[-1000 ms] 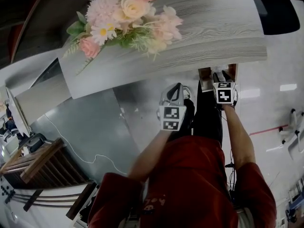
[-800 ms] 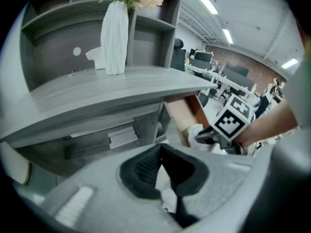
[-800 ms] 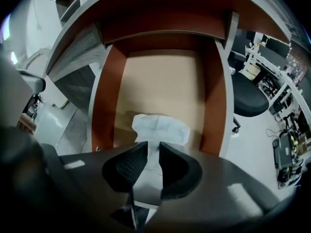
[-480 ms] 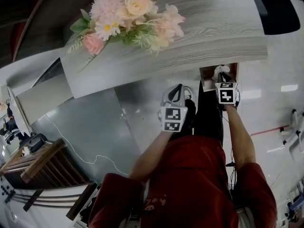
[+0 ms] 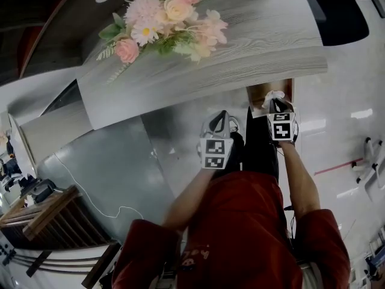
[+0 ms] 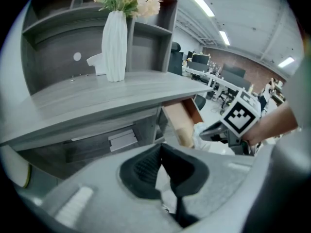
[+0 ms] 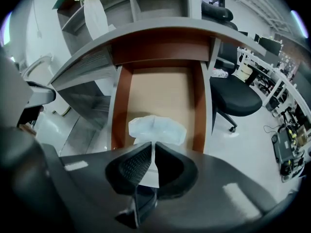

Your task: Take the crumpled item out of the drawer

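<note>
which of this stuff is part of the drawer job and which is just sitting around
Part of the job: crumpled white item; open drawer; right tool, whose jaws have just been closing and now pinch the item.
Just there: vase of flowers; office chair; left tool, shut on nothing.

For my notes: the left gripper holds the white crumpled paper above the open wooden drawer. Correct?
No: the right gripper, its jaws just closing on it, holds the white crumpled paper above the open wooden drawer, as the right gripper view shows.
</note>
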The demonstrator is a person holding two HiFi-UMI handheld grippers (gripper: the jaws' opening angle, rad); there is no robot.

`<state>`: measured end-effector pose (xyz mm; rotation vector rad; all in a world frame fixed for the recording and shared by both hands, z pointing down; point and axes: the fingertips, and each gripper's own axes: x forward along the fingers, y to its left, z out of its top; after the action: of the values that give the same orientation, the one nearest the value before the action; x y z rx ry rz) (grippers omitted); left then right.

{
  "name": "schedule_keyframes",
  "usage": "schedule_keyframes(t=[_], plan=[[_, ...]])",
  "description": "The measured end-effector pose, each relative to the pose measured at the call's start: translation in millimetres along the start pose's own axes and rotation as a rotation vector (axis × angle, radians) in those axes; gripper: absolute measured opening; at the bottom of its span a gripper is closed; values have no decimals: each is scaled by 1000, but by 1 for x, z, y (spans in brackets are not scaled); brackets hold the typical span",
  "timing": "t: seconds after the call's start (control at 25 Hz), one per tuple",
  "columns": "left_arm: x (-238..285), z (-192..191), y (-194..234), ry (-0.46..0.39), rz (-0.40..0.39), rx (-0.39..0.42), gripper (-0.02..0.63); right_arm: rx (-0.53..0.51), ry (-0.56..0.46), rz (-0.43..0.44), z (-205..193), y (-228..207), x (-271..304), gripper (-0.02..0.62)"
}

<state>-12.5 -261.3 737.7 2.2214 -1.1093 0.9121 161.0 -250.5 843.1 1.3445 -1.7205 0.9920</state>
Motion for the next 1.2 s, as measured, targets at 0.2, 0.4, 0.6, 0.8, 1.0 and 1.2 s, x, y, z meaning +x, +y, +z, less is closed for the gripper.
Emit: schedule_keyframes(t=[0.2, 0.4, 0.6, 0.8, 1.0, 1.2], plan=[[-11, 2, -3, -22, -8, 6, -3, 4, -30, -3, -1, 10, -21, 20], [-28, 3, -6, -44, -19, 17, -3, -21, -52, -1, 1, 23, -47, 20], [-46, 5, -9, -72, -29, 26, -2, -47, -70, -5, 0, 35, -73, 20], [-67, 13, -12, -117, -42, 29, -3, -55, -118, -7, 5, 50, -104, 20], [-88, 15, -8, -145, -34, 23, -3, -48, -179, -7, 15, 63, -133, 20], [-108, 25, 0, -191, -15, 30, -3, -81, -244, -16, 32, 74, -164, 20]])
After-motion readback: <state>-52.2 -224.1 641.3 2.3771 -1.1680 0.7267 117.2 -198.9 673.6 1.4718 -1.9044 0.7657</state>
